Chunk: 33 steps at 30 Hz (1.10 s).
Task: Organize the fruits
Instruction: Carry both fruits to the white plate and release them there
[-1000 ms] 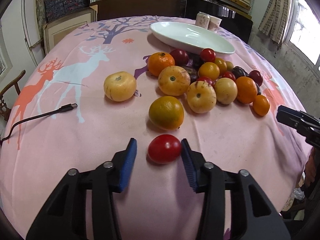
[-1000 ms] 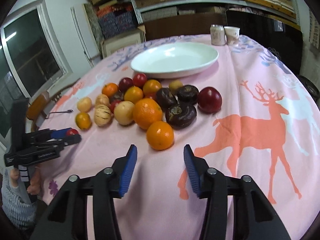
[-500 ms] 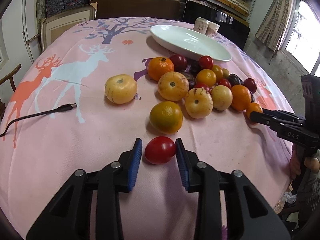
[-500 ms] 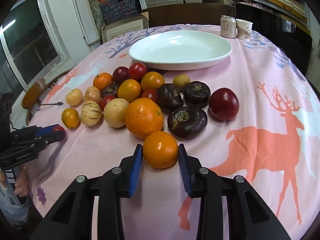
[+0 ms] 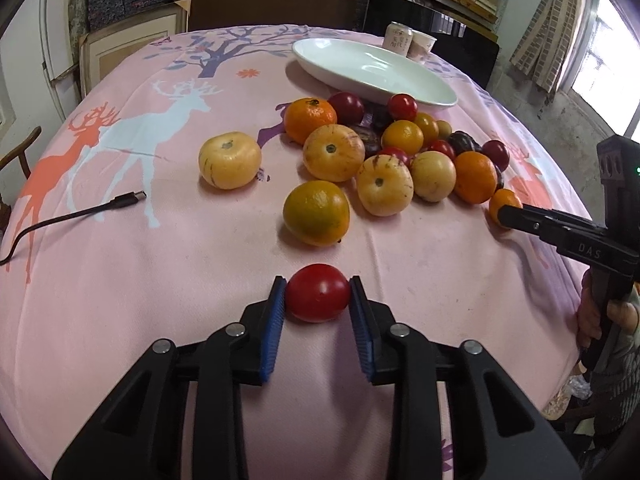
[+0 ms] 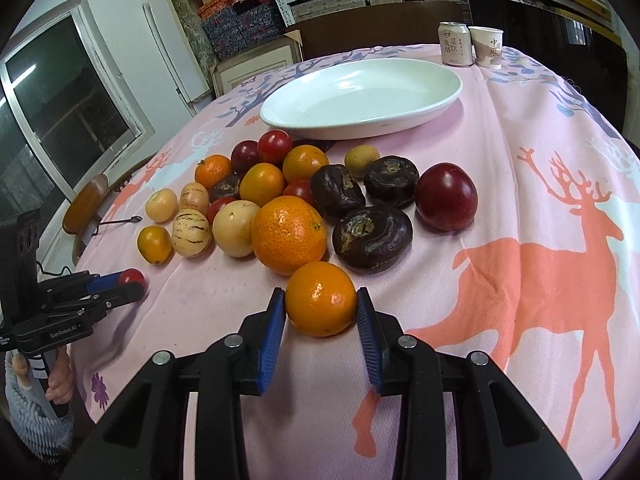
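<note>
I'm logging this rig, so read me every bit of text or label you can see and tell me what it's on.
"DAS": on the right gripper, on its arm.
"GenRoboLAI", as best it reads: on the left gripper, on its body.
Can: Chinese print, too small to read.
Paper cup: Chinese print, too blurred to read.

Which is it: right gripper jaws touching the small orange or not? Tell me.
Touching. The right wrist view shows both blue jaws of the right gripper pressed against the sides of the small orange, no gap.
</note>
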### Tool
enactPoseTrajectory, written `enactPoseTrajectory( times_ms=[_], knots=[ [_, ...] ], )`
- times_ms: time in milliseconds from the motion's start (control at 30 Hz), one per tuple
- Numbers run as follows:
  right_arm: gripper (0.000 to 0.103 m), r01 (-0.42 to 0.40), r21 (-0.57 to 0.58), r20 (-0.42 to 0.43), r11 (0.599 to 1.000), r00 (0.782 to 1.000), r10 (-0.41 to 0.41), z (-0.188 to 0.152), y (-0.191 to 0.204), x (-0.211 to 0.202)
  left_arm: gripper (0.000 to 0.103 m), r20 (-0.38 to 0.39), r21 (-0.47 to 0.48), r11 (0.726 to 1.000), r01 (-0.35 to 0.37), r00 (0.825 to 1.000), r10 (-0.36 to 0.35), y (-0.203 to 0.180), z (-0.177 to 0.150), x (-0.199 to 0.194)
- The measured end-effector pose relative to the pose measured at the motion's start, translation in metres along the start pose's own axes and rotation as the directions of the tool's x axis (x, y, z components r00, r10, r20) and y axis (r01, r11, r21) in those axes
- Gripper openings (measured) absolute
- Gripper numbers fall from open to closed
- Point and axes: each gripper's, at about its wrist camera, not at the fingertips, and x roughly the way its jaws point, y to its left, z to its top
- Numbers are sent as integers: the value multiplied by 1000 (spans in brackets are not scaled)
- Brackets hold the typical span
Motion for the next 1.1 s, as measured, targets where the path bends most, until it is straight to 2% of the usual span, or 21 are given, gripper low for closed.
enactPoseTrajectory(
  times_ms=[167, 300, 367, 433, 500, 633, 700, 833, 900, 933, 1000, 1100],
  knots=[
    [36, -26, 44, 15, 999, 1000, 26, 1, -8, -4, 30, 27, 1, 1000, 29, 999, -29, -7, 9, -7],
    [36, -59, 57, 78, 997, 995, 55, 8, -10, -23, 30, 87, 70, 997, 36, 995, -42, -25, 43, -22],
    [36, -48, 45, 125, 998, 991, 42, 26, -11, -36, 30, 120, 115, 993, 26, 992, -40, -37, 73, -22],
    [36, -27, 45, 168, 999, 986, 19, 55, -17, -40, 30, 150, 132, 991, 1, 988, -21, -45, 104, -16],
    [36, 2, 45, 189, 999, 982, -11, 84, -24, -35, 30, 152, 123, 992, 16, 988, -34, -50, 137, -1],
    [36, 43, 54, 158, 998, 986, -51, 141, -43, 9, 30, 107, 87, 996, 16, 994, -25, -52, 184, 44],
    [36, 65, 52, 139, 997, 988, -72, 155, -49, 32, 30, 71, 71, 997, 21, 997, -26, -50, 201, 69],
    [37, 71, 49, 144, 996, 987, -77, 158, -57, 54, 31, -6, 48, 998, 44, 999, -44, -48, 216, 107],
    [44, 72, 58, 135, 996, 988, -80, 156, -63, 60, 33, -25, 50, 998, 35, 999, -33, -50, 220, 121],
    [49, 69, 64, 134, 996, 988, -77, 155, -65, 60, 39, -30, 53, 998, 39, 999, -37, -51, 219, 125],
    [52, 66, 69, 148, 995, 986, -75, 154, -68, 56, 42, -21, 56, 997, 48, 999, -47, -52, 217, 126],
    [61, 37, 82, 193, 996, 980, -52, 155, -69, 45, 57, 2, 50, 997, 63, 998, -63, -51, 215, 117]
  ],
)
